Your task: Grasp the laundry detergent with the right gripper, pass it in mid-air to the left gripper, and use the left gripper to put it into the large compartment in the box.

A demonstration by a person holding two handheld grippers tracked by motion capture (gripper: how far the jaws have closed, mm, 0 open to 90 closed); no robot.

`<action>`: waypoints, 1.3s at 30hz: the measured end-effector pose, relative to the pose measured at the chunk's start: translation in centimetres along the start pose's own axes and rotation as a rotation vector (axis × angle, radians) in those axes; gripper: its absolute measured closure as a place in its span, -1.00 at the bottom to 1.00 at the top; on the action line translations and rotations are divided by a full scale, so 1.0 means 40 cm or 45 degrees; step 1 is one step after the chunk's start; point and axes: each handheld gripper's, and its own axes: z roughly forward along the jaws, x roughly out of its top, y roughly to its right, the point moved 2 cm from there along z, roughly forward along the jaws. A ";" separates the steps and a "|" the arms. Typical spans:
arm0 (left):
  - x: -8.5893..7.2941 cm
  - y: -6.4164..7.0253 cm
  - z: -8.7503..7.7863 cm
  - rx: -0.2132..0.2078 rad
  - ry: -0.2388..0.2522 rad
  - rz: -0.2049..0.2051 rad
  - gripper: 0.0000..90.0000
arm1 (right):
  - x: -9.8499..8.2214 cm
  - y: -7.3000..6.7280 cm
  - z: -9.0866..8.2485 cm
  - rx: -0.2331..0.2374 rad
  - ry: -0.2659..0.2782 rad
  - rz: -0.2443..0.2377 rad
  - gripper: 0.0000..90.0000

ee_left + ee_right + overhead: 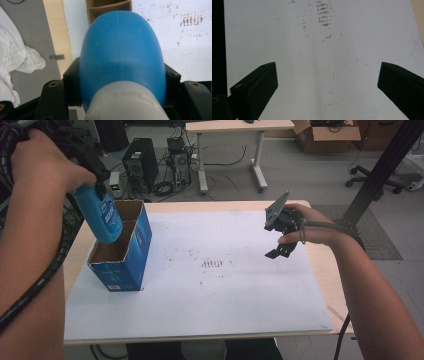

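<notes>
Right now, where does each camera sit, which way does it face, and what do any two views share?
High view: above the person's side, looking forward and down at the white-covered table; both forearms, left gripper, right gripper.
Left gripper view: along its jaws, clamped on the blue plastic bottle, over the open blue cardboard box.
Right gripper view: down past open jaws at the bare sheet.
Shared: bottle, box, and brown smudges.

Wooden table (pixel 325 285), stained white sheet (pixel 210 305), open blue box (pixel 122 255) standing on sheet
</notes>
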 end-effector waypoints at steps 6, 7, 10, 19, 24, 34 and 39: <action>0.003 -0.015 0.026 -0.016 0.005 -0.021 -0.16 | 0.014 -0.002 -0.016 -0.007 0.027 0.000 -0.93; 0.004 -0.016 0.030 -0.018 0.002 -0.031 -0.16 | 0.015 -0.002 -0.017 -0.008 0.045 0.002 -0.93; 0.007 -0.025 0.059 -0.026 -0.008 -0.043 -0.16 | 0.016 -0.006 -0.018 -0.002 0.038 0.001 -0.93; 0.007 -0.031 0.113 -0.038 -0.028 -0.048 -0.16 | 0.020 -0.012 -0.029 0.016 0.002 -0.021 -0.93; 0.004 -0.036 0.149 -0.044 -0.032 -0.048 -0.16 | 0.027 -0.013 -0.031 0.021 -0.023 -0.023 -0.93; 0.003 -0.038 0.228 -0.038 -0.047 -0.047 -0.16 | 0.031 -0.015 -0.024 0.026 -0.034 -0.029 -0.93; 0.003 -0.037 0.258 -0.040 -0.053 -0.047 -0.16 | 0.029 -0.014 -0.021 0.026 -0.034 -0.024 -0.93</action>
